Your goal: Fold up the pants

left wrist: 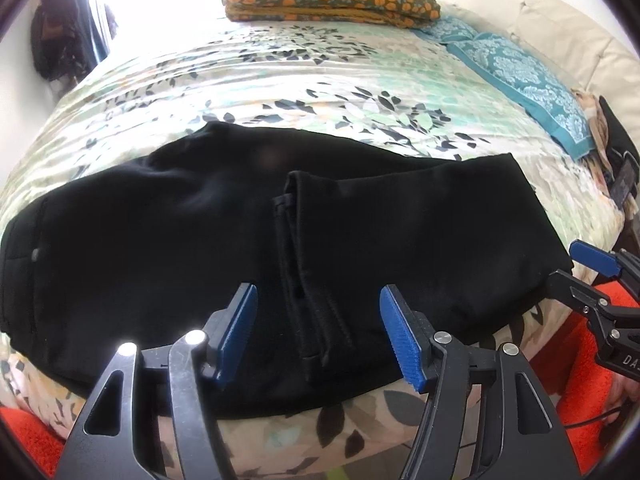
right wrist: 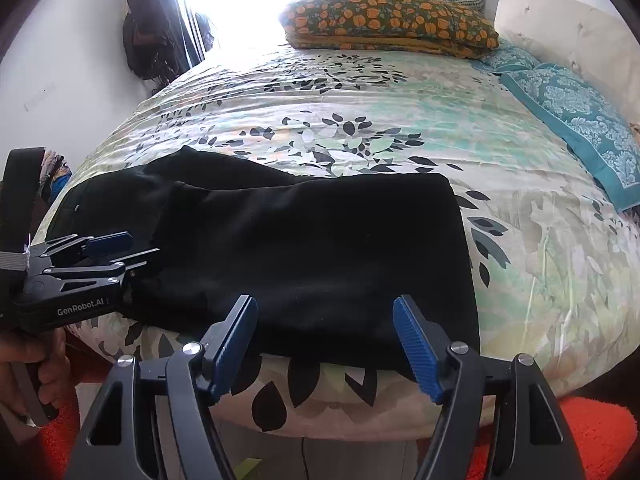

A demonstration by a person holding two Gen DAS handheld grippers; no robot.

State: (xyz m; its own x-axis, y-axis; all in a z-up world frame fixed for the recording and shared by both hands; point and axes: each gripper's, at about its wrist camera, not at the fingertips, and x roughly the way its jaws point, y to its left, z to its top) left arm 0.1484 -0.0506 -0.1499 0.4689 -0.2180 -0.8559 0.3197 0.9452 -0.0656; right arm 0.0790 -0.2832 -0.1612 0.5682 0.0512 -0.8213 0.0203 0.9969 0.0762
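- "GenRobot.AI" printed on the left claw body, seen from the right wrist view; "DA" (rest cut off) on the right claw.
- Both claws spread, holding nothing.
- Pants, black, lie folded over at the bed's near edge.
- Left view alone shows the hems at the fold.
- Orange-flowered pillow, teal cloth lie beyond.

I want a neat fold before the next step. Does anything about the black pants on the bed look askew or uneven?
Slightly. The black pants are folded over, but the layers do not line up: in the right wrist view the lower layer sticks out past the upper one at the far left. Both the left gripper and right gripper are open, holding nothing.
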